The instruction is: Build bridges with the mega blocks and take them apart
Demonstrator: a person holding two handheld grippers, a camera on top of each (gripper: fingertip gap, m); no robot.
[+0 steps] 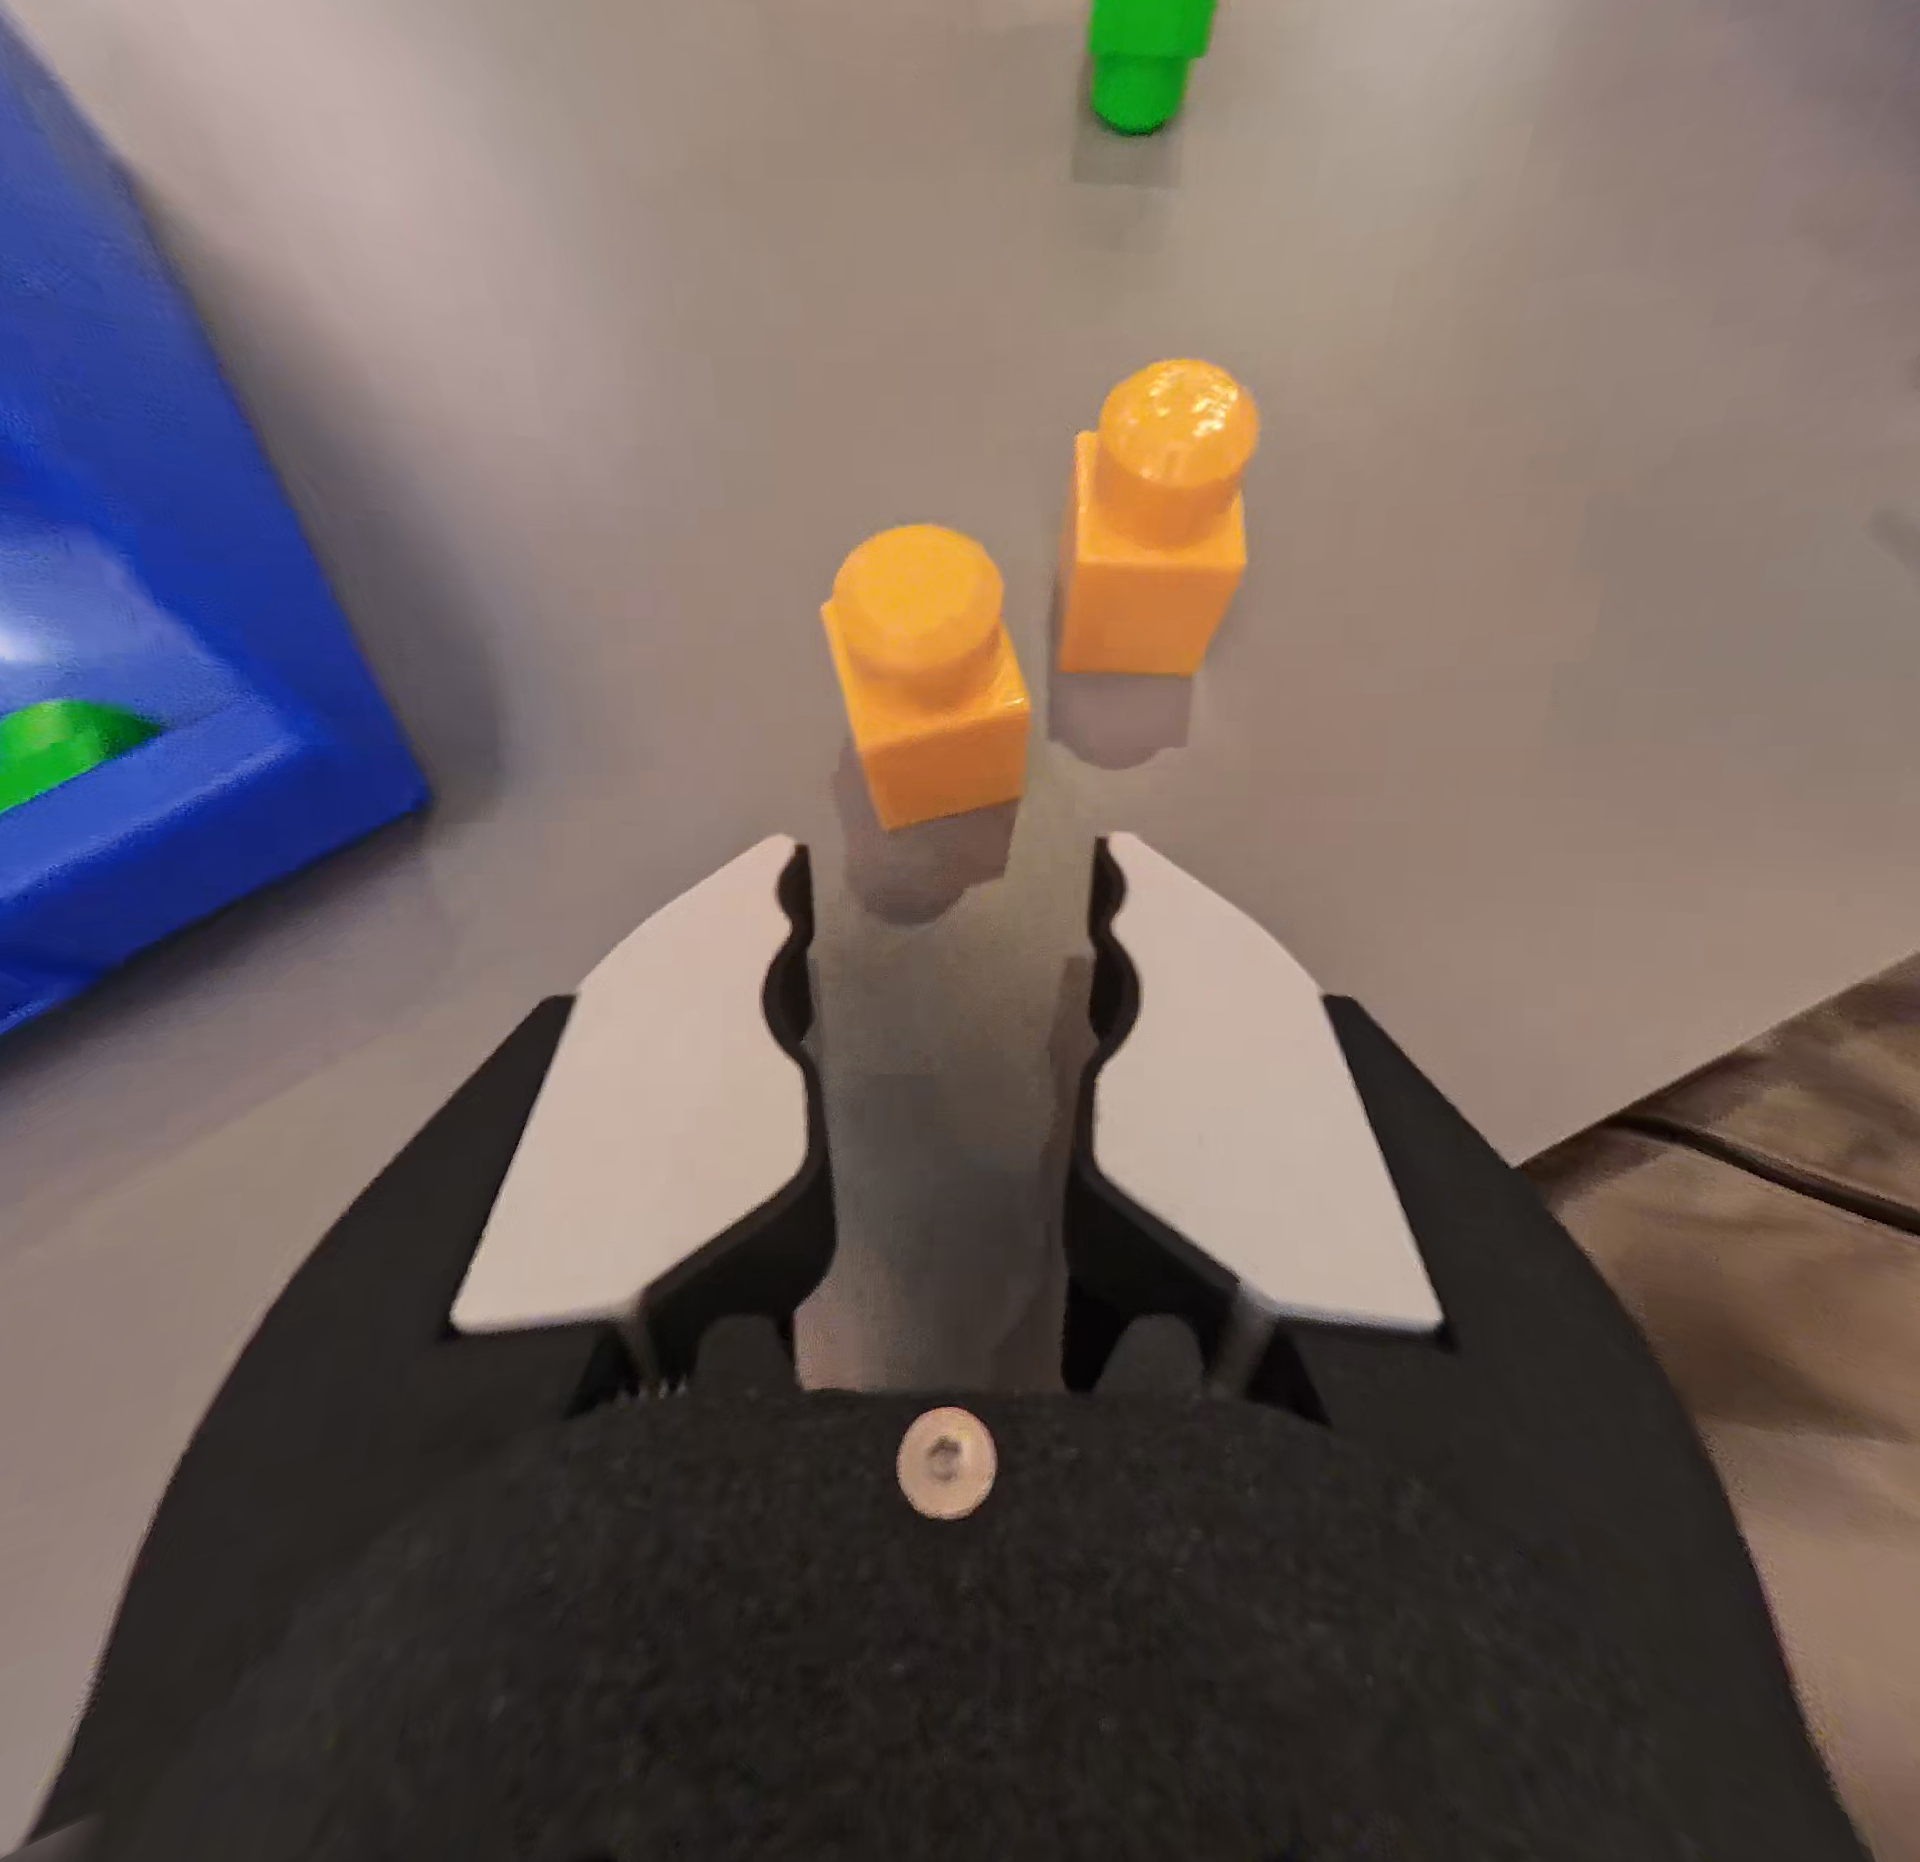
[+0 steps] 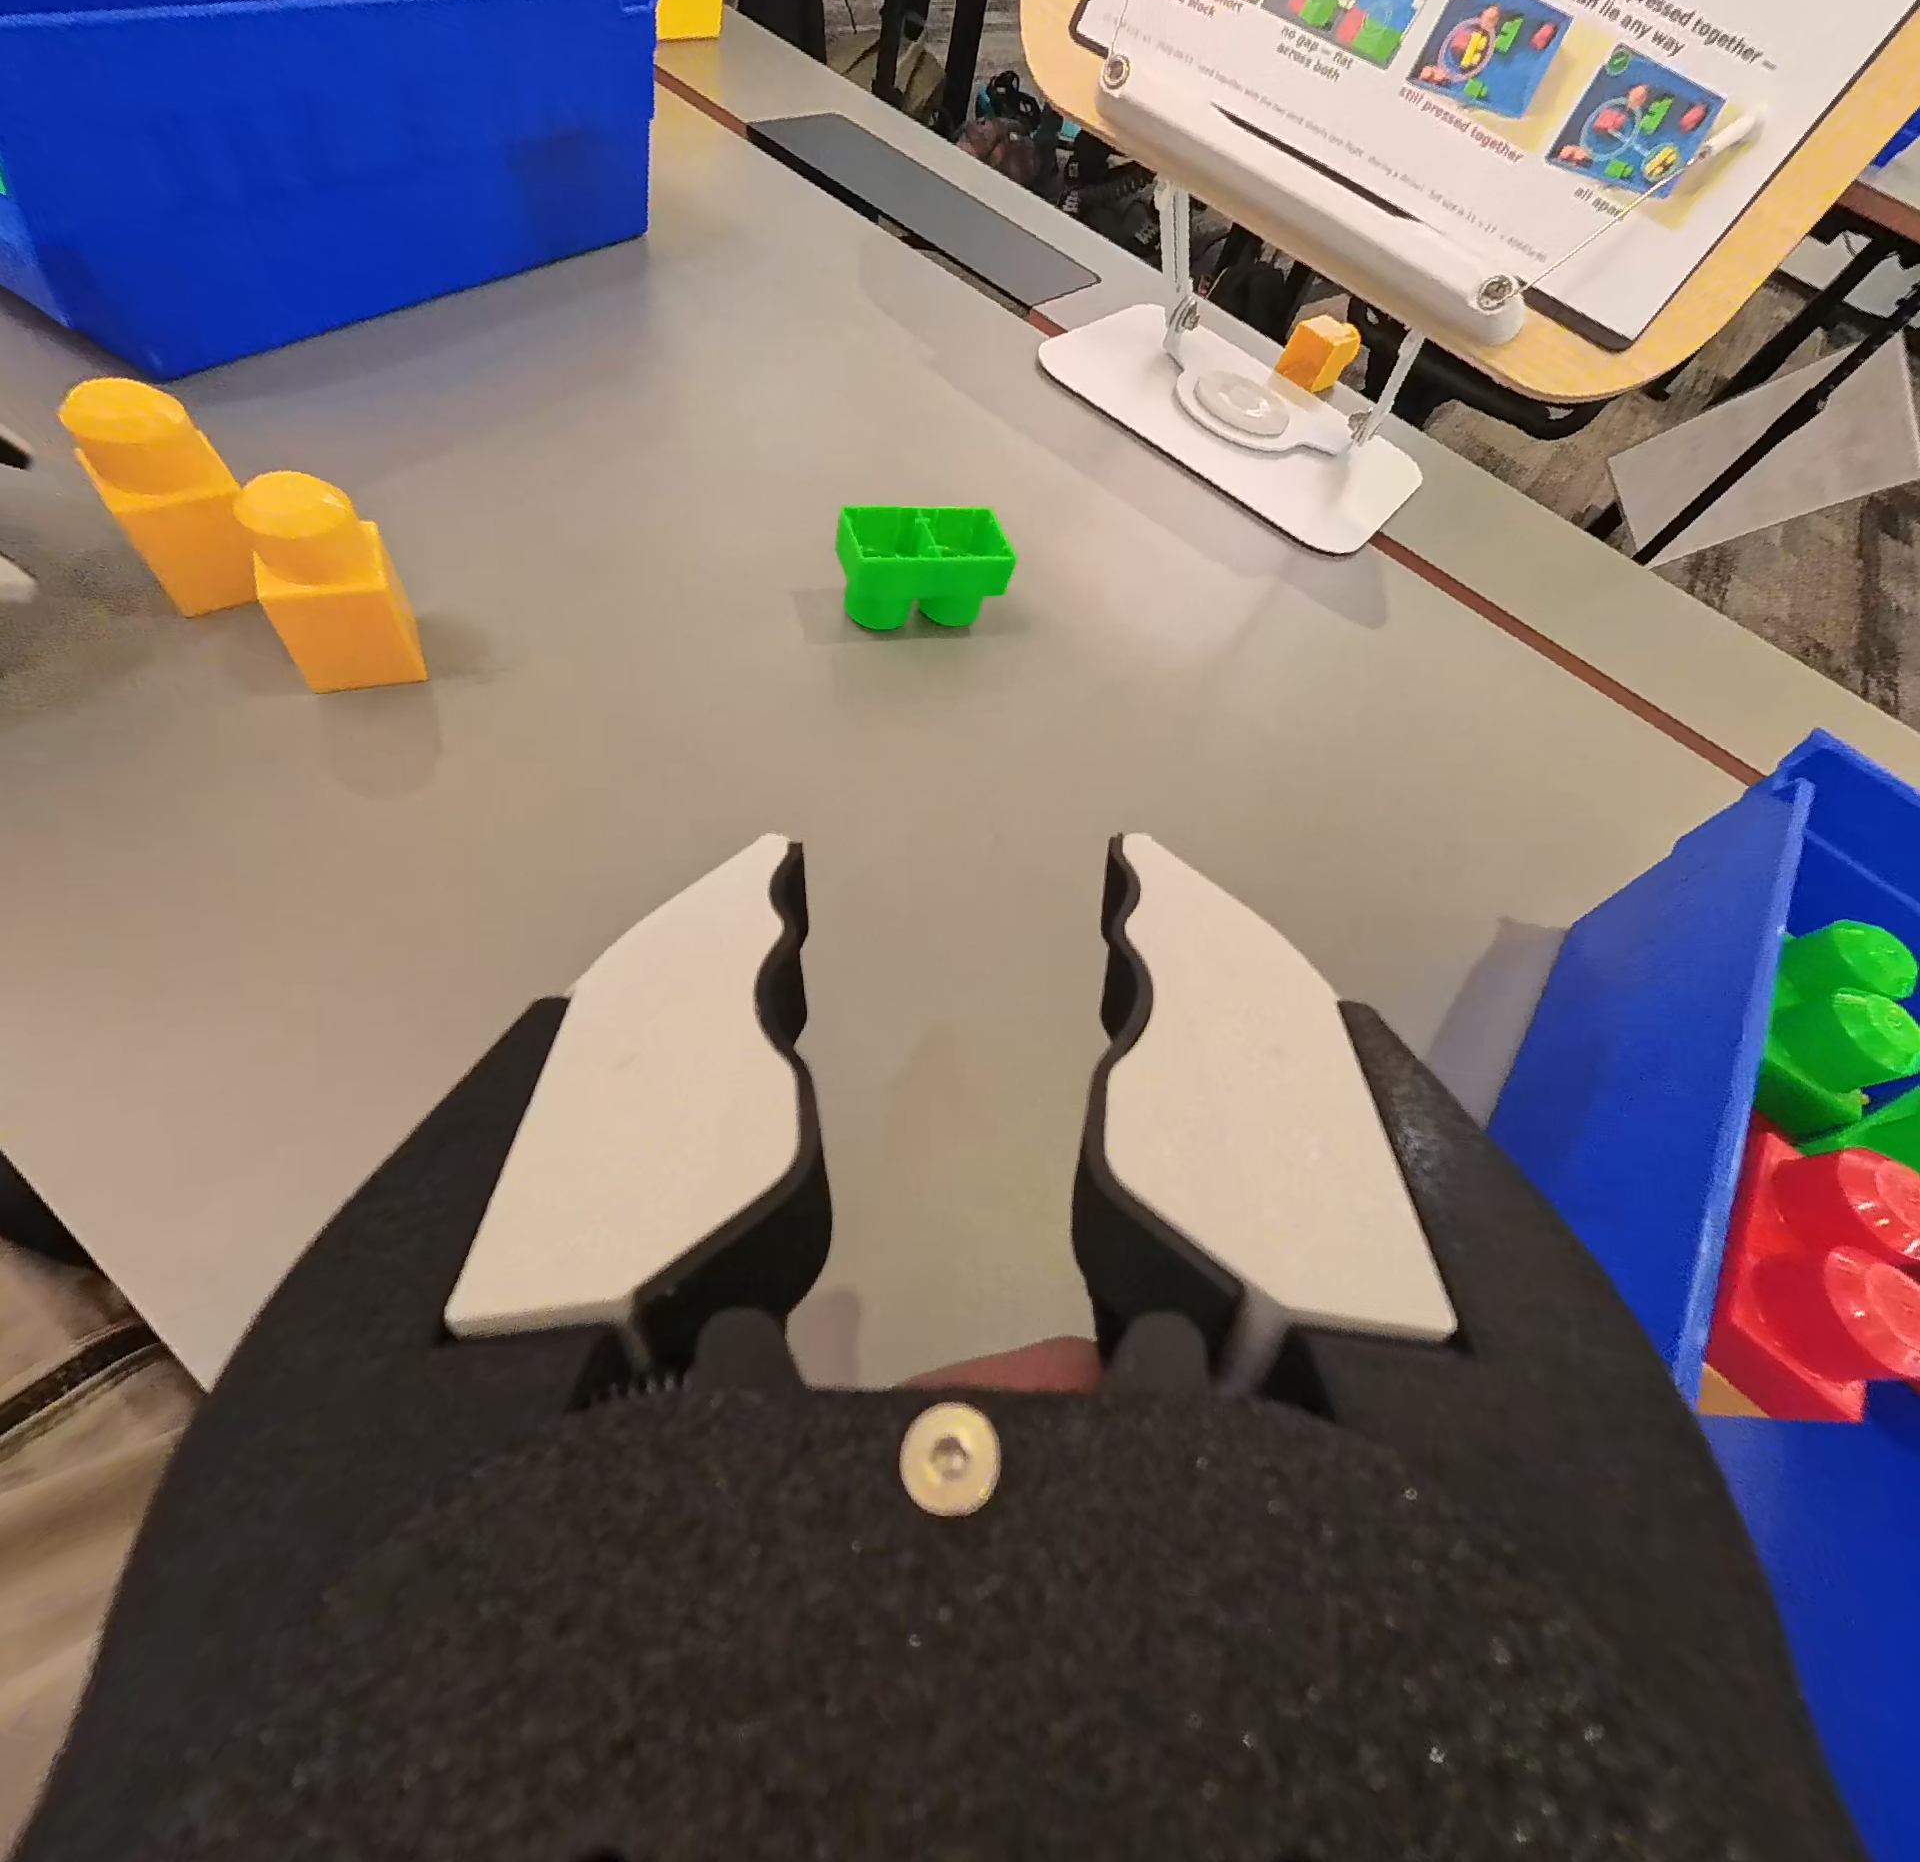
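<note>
Left to right across the grey table (image 2: pixel 935 773):

1. Blue bin (image 2: pixel 312 150), far left. Open-topped; something green shows inside it in the left wrist view. Well apart from the loose blocks.

2. Left gripper (image 1: pixel 951 867). Released, nothing between its fingers. It hovers over the table, aimed at the nearer orange block (image 1: pixel 925 690), which sits just ahead of the fingertips and a little left of centre.

3. Two orange single-stud blocks. Both upright, studs up, standing near each other but apart in the left wrist view; the farther orange block (image 1: pixel 1153 555) lies to the right of the near one. Judged to be the bridge piers.

4. Green two-stud block (image 2: pixel 923 565), mid-table. Upside down, resting on its studs, hollow underside up. Judged to be the span; it needs turning over before it can press on.

5. Right gripper (image 2: pixel 951 867). Released and empty, well short of the green block.

6. Document stand (image 2: pixel 1247 441), far right, holding an instruction sheet; a small orange block (image 2: pixel 1317 352) lies on its base.

7. Second blue bin (image 2: pixel 1662 1085), right edge, holding green and red blocks.

Handling note: centre the open fingers on the near orange block's flat sides, below the stud, and close squarely so it does not twist or tip. Space the two piers to match the green block's studs.
</note>
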